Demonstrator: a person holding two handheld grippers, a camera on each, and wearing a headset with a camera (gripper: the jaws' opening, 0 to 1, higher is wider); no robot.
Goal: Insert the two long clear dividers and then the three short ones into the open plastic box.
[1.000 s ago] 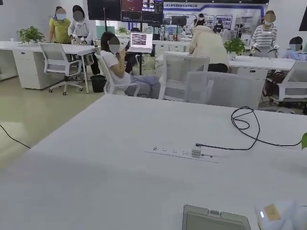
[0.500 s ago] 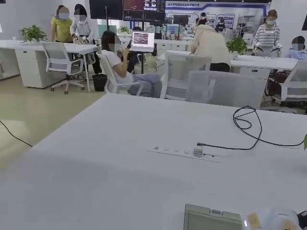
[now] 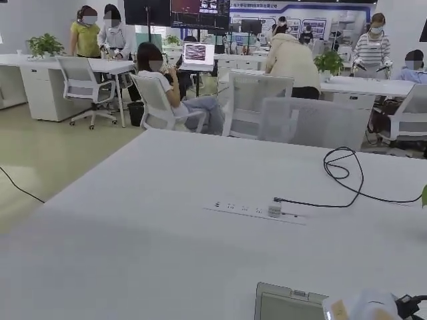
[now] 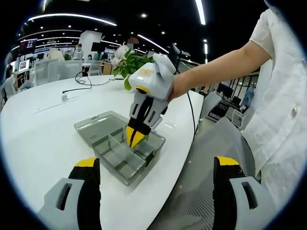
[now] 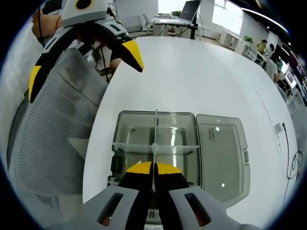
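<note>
- Box [image 5: 144, 114]: a clear, grey-tinted rectangular plastic tray. I see it lying flat on the white desk [image 5: 201, 72], just in from the desk's near edge and beside a mesh chair [image 5: 53, 134].
- Lid [image 5: 223, 148]: hinged open and flat on the desk, on the tray's side away from that edge.
- Held divider [image 5: 156, 127]: a thin clear strip standing on edge. Its long axis runs straight away from my right gripper's jaws to the tray's far wall.
- Cross divider [image 5: 177, 147]: spans the tray wall to wall at a right angle to the held divider and crosses it near mid-span. I cannot tell which of the two is the long kind.
- Right gripper [image 5: 153, 172]: the yellow-tipped jaws are pressed together on the near end of the held divider, over the tray.
- Left gripper [image 4: 156, 164]: the jaws are spread wide with nothing between them. It sits off the desk's near edge over the chair, well apart from the box.
- Left gripper view: gives the right gripper from the side, pointing steeply down into the tray, on a bare forearm [image 4: 216, 67]. A plant [image 4: 132, 62] stands behind it.
- Right gripper view: gives the tray's layout from above.
- Head view: looks across the desk.
  - A corner of the lid [image 3: 293, 303] sits at the bottom edge, with the right gripper's white top [image 3: 363, 308] beside it.
  - Farther across the desk are a power strip [image 3: 253, 212] and a black cable [image 3: 347, 180].
  - People [image 3: 160, 80] are at other desks beyond.
</note>
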